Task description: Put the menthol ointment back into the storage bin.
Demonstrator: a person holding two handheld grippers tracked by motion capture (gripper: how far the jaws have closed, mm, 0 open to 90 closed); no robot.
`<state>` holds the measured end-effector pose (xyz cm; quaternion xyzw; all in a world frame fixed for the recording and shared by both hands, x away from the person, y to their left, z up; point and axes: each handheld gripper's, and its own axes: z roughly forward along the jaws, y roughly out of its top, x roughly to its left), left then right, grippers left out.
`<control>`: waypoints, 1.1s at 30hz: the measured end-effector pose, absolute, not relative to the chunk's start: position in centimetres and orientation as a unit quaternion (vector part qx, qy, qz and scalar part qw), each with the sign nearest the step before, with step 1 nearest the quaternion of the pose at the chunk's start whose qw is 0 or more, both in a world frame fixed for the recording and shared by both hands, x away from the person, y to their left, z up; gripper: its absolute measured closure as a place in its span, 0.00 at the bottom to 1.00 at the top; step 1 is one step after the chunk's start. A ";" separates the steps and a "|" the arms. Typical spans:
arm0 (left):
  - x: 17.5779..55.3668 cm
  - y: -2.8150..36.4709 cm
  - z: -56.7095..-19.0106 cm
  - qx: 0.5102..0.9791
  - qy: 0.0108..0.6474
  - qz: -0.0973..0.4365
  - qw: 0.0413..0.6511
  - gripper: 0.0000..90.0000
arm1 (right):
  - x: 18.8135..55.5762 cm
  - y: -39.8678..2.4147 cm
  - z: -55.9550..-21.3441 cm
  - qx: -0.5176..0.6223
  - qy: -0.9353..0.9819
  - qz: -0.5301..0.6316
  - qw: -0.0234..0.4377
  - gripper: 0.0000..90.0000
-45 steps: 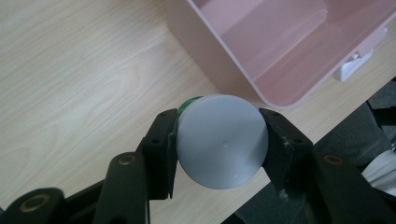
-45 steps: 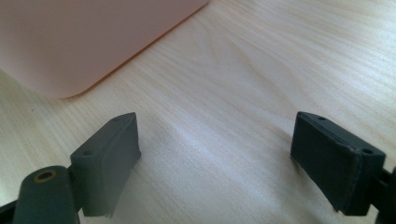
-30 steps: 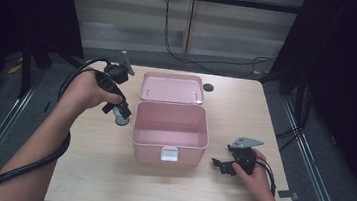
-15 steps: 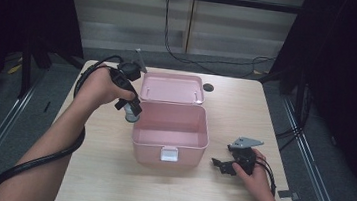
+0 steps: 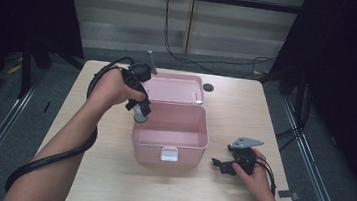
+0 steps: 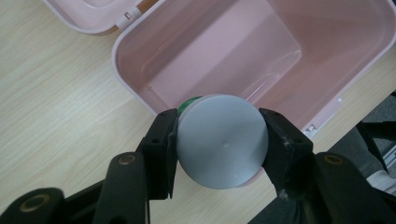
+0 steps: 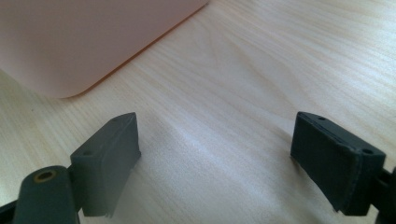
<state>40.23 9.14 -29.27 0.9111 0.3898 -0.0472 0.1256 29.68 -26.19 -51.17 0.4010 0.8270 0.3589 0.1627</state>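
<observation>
jar [image 6: 219, 140] clamped base-up in your left gripper [image 5: 138, 107], over left rim of the open pink box [image 5: 197, 145] | cavity lies just to its right, below | right gripper [image 7: 215, 163] wide, holding nothing, resting on table [image 5: 246, 107] right of box

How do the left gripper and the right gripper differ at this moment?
The left gripper is shut on a round grey-bottomed container; the right gripper is open with nothing between its jaws. The left is held up at the open pink plastic box's rim; the right sits low on the light wooden table. Both have black jaws.
</observation>
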 end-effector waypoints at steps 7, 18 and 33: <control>40.5 8.1 -30.1 0.912 0.387 -0.048 0.127 0.56 | 29.7 -26.2 -51.2 0.401 0.826 0.360 0.163 0.16; 40.8 6.8 -31.6 0.912 0.388 -0.048 0.127 0.56 | 29.7 -26.2 -51.2 0.401 0.826 0.359 0.163 0.16; 41.4 5.5 -33.5 0.905 0.404 -0.040 0.124 0.56 | 29.7 -26.2 -51.2 0.401 0.827 0.360 0.163 0.16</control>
